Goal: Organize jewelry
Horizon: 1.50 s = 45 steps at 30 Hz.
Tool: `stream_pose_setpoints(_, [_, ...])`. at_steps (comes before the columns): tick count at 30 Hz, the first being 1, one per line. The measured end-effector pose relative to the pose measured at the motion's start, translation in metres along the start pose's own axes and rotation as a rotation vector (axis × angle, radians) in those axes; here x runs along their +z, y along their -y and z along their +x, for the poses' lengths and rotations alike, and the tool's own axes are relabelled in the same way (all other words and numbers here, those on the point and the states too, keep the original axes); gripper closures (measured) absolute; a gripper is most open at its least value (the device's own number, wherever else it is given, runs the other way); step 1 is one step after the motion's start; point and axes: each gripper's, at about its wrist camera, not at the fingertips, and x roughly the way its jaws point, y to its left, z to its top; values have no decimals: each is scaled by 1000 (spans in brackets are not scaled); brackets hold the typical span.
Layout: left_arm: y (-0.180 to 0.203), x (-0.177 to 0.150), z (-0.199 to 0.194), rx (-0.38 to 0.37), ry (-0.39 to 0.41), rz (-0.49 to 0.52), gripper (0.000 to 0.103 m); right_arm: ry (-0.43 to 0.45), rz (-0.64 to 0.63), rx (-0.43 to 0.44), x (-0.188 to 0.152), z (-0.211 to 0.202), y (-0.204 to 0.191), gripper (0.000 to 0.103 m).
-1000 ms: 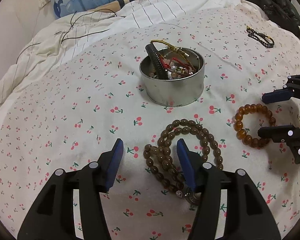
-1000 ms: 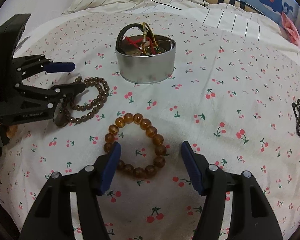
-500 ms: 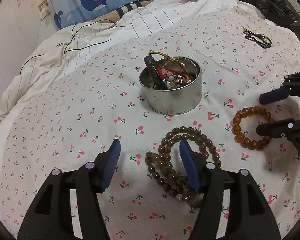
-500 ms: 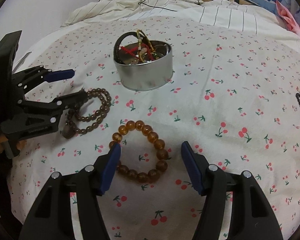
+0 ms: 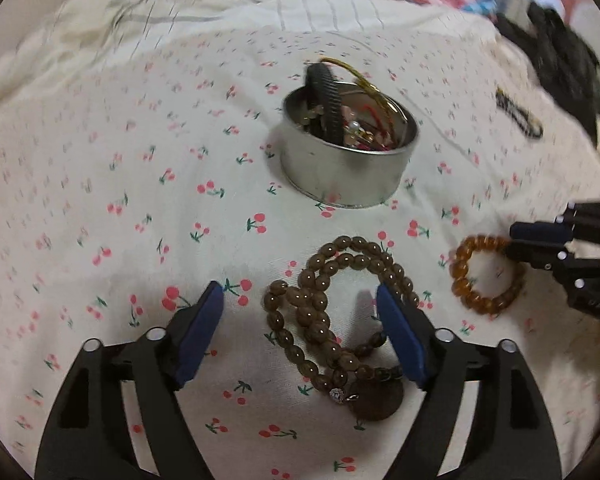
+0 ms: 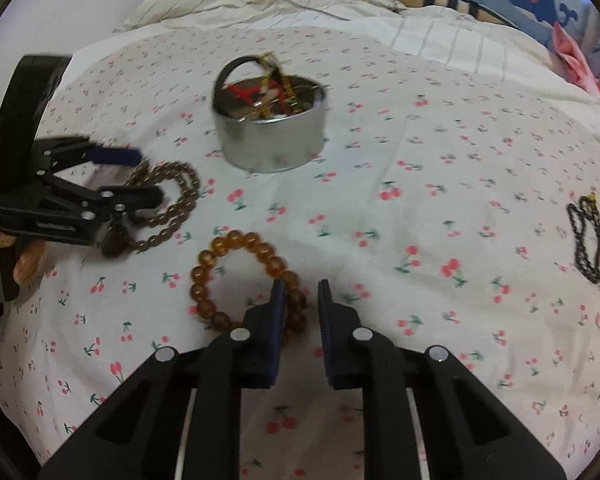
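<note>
Jaws on the right gripper [image 6: 299, 292] have just been closing and now stand narrow around the near-right arc of the amber bead bracelet [image 6: 236, 276]; one bead strand runs between the blue pads, though whether they already pinch it I cannot tell, as a slim gap shows on the outer side. Over on the left gripper [image 5: 300, 308], the jaws have just been opening and stand wide, straddling the long brown bead necklace [image 5: 332, 308] without pressing on it. In the right wrist view the amber bracelet lies flat on the cherry-print sheet [image 6: 420, 208] at about 7 o'clock from the round metal tin [image 6: 272, 136], well apart from it, and the brown necklace sits at about 8 o'clock from the tin, with its dark pendant at the near end. The tin already holds a tangle of pieces, a black band and gold cord sticking up above its rim. A black beaded chain [image 6: 590, 240] waits far out at 3 o'clock from the bracelet. The step in hand looks like a paired pickup, the right side ahead of the left. Next, I judge, the right jaws need to finish closing firmly on the beads before lifting and carrying toward the tin, while the left must settle around the doubled strands and close; round beads may slip out, so a centred bite matters.
</note>
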Motion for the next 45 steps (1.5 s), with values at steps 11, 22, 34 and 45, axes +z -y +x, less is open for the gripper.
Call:
stream_pose_setpoints(11, [13, -5, 9, 61, 1, 71, 21, 35, -16, 27, -1, 3, -11, 42])
stream_pose_setpoints(22, [14, -4, 1, -66, -13, 90, 35, -19, -140, 3, -4, -1, -26, 91])
stream_pose_setpoints(34, [-19, 0, -2, -157, -34, -39, 30, 14, -96, -28, -4, 8, -23, 37])
stream_pose_setpoints(45, [19, -6, 2, 3, -26, 164, 71, 7, -102, -18, -2, 5, -27, 91])
